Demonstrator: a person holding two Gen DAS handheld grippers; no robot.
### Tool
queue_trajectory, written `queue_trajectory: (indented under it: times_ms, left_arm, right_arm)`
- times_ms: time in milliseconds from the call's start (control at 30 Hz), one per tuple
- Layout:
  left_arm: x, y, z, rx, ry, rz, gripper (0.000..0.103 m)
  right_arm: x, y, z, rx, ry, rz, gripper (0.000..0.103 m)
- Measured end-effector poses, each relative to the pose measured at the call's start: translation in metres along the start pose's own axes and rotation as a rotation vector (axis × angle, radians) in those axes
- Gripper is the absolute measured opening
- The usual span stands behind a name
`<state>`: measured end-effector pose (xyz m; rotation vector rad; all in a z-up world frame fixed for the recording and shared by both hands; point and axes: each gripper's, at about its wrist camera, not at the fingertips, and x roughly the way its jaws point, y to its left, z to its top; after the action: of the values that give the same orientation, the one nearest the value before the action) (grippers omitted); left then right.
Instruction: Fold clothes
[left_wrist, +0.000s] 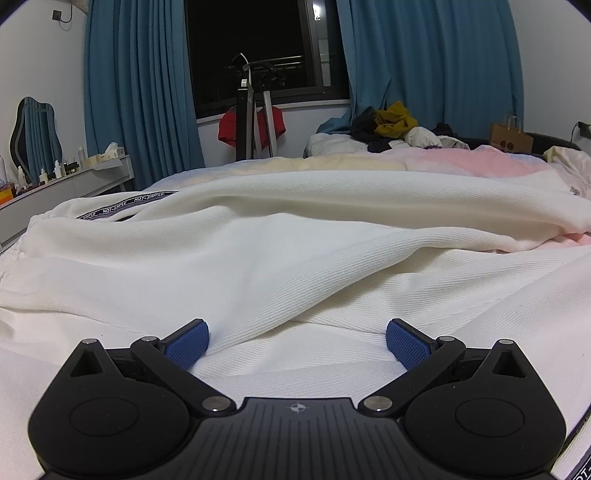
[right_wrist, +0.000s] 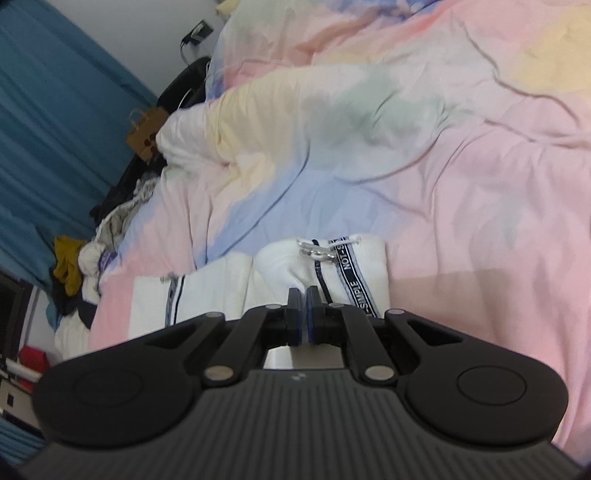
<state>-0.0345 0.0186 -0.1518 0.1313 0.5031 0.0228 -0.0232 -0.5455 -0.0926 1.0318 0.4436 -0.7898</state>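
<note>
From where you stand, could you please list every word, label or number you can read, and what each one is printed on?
"NOT-SIMPLE NOT-SIMPLE": repeated along the black tape trim of the white garment, left wrist view.
"NOT-S...", then "...-SIMPLE": the same tape, right wrist view, partly hidden by the right gripper, whose jaws pinch the cloth.
Paper bag: dark printed marks, too small to read.
Bottles on the dresser: labels too small to read.
</note>
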Motion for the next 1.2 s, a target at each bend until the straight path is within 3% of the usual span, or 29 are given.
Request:
queue_trajectory:
  times_ms: [267, 367, 533, 733, 800, 933, 1100, 1200]
  left_arm:
    - [0.007, 0.006, 0.007, -0.054, 0.067, -0.029, 0.103]
    - [0.003, 0.003, 0.02, -0.074, 0.14, -0.006, 0.103]
    - [-0.021, 0.01, 0.048, -0.106, 0.192, -0.055, 0.103]
    - [-0.09, 0.095, 0.105, -0.407, 0.13, -0.199, 0.103]
    - [-0.119, 0.141, 0.124, -0.508, 0.091, -0.183, 0.103]
    - [-0.167, 0.237, 0.141, -0.743, 0.109, -0.114, 0.103]
    - [-0.202, 0.309, 0.114, -0.925, 0.181, 0.017, 0.103]
    - [-0.188, 0.325, 0.071, -1.079, 0.321, 0.004, 0.103]
  right_arm:
    - [0.004, -0.005, -0.003, -0.007, 0.002, 0.019, 0.006]
    - [0.004, -0.007, -0.002, 0.001, 0.0, 0.018, 0.006]
    - [0.004, -0.008, -0.001, -0.016, 0.002, 0.024, 0.006]
    - [0.0, -0.005, 0.002, -0.054, -0.012, 0.042, 0.006]
    - [0.0, -0.006, 0.003, -0.045, -0.009, 0.055, 0.006]
    - [0.002, -0.009, 0.005, -0.018, 0.002, 0.067, 0.006]
    - [0.0, -0.008, 0.005, -0.02, -0.002, 0.081, 0.006]
    - [-0.003, -0.007, 0.007, -0.017, -0.008, 0.094, 0.006]
